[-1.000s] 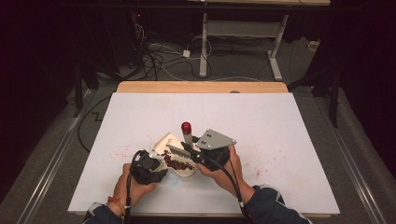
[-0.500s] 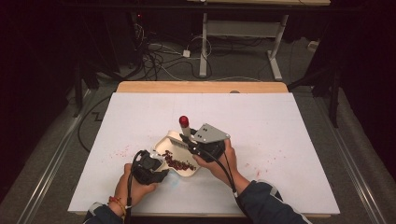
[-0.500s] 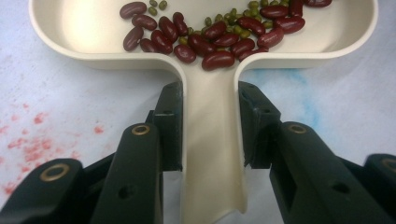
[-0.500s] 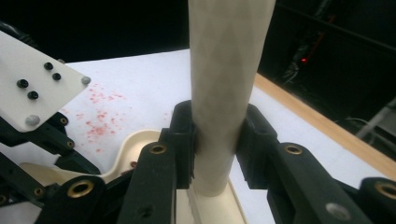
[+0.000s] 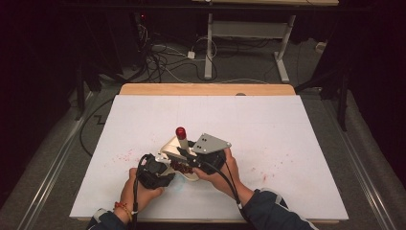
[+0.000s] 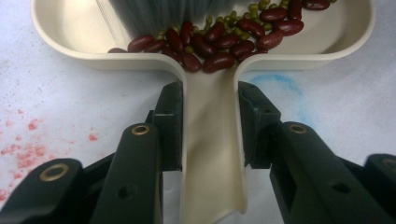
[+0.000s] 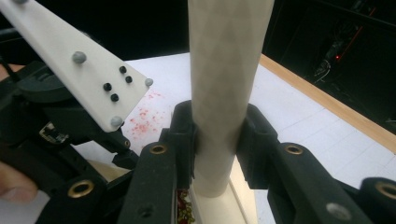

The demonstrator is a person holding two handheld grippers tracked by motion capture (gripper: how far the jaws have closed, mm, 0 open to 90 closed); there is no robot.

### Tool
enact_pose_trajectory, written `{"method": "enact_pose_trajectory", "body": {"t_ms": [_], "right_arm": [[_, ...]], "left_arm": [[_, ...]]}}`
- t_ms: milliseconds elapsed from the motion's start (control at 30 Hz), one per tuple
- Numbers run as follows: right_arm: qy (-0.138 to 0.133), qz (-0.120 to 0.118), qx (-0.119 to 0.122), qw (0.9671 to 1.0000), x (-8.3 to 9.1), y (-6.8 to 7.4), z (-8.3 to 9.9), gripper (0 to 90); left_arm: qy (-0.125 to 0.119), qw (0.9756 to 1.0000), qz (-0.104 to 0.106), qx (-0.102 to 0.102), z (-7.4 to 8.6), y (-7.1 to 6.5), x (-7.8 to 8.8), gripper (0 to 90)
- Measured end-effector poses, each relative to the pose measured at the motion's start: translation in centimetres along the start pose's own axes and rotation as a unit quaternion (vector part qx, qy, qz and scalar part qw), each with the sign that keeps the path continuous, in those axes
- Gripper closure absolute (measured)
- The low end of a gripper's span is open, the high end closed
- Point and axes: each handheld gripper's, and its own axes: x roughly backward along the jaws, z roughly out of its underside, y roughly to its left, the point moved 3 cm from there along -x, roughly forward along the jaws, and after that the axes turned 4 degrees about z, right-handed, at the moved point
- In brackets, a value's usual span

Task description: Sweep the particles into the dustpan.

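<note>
A cream dustpan (image 5: 167,144) lies on the white table near the front edge, with red kidney beans (image 6: 219,42) and small green beans in it. My left gripper (image 6: 210,116) is shut on the dustpan's handle (image 6: 210,158), one pad on each side. My right gripper (image 7: 217,135) is shut on the cream handle of a brush (image 7: 226,70), which stands nearly upright. The brush has a red top (image 5: 180,132). Its grey bristles (image 6: 159,11) reach into the pan behind the beans. In the high view the left gripper (image 5: 155,171) and the right gripper (image 5: 189,154) are close together over the pan.
The white table sheet (image 5: 268,129) carries red speckle stains (image 5: 125,155) left of the pan and a faint blue mark (image 6: 275,81). A wooden edge (image 5: 206,89) runs along the far side. Cables (image 5: 163,62) and desk legs lie on the floor beyond.
The right gripper and the brush have shifted slightly to the left over the pan. The left gripper and the dustpan have kept still.
</note>
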Motion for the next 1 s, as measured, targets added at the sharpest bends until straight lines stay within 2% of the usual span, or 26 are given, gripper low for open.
{"method": "enact_pose_trajectory", "body": {"t_ms": [67, 133, 200, 367, 467, 733, 867, 1000], "right_arm": [[-0.003, 0.005, -0.004, 1.0, 0.3, -0.3, -0.1, 70.5], [-0.005, 0.009, -0.004, 0.9999, 0.7, -0.8, -0.2, 70.4], [-0.008, 0.015, -0.013, 0.9998, 1.3, -1.4, -0.4, 70.5], [0.001, 0.025, -0.016, 0.9996, 2.8, -2.7, -0.3, 70.4], [0.008, 0.027, -0.013, 0.9995, 3.5, -3.0, -0.1, 70.5], [0.047, 0.02, 0.005, 0.9987, 4.0, -2.6, 0.7, 70.4], [0.057, -0.009, -0.003, 0.9983, 3.7, -1.7, 0.7, 70.5], [0.05, -0.021, -0.009, 0.9985, 3.9, -1.2, 0.4, 70.4]], "left_arm": [[-0.003, 1.0, 0.001, 0.001, 0.0, 0.0, 0.0, 63.7], [0.003, 1.0, 0.002, -0.007, 0.0, 0.2, 0.1, 63.7], [-0.001, 1.0, 0.001, -0.003, 0.1, 0.2, 0.0, 63.6], [-0.003, 1.0, -0.003, -0.001, 0.1, 0.4, 0.1, 63.7], [-0.004, 0.9999, -0.01, 0.002, 0.2, 0.6, 0.1, 63.7], [-0.005, 0.9998, -0.017, 0.006, 0.2, 0.9, 0.2, 63.7], [-0.006, 0.9998, -0.019, 0.008, 0.2, 0.9, 0.3, 63.8], [-0.009, 0.9997, -0.02, 0.012, 0.2, 1.1, 0.3, 63.7]]}}
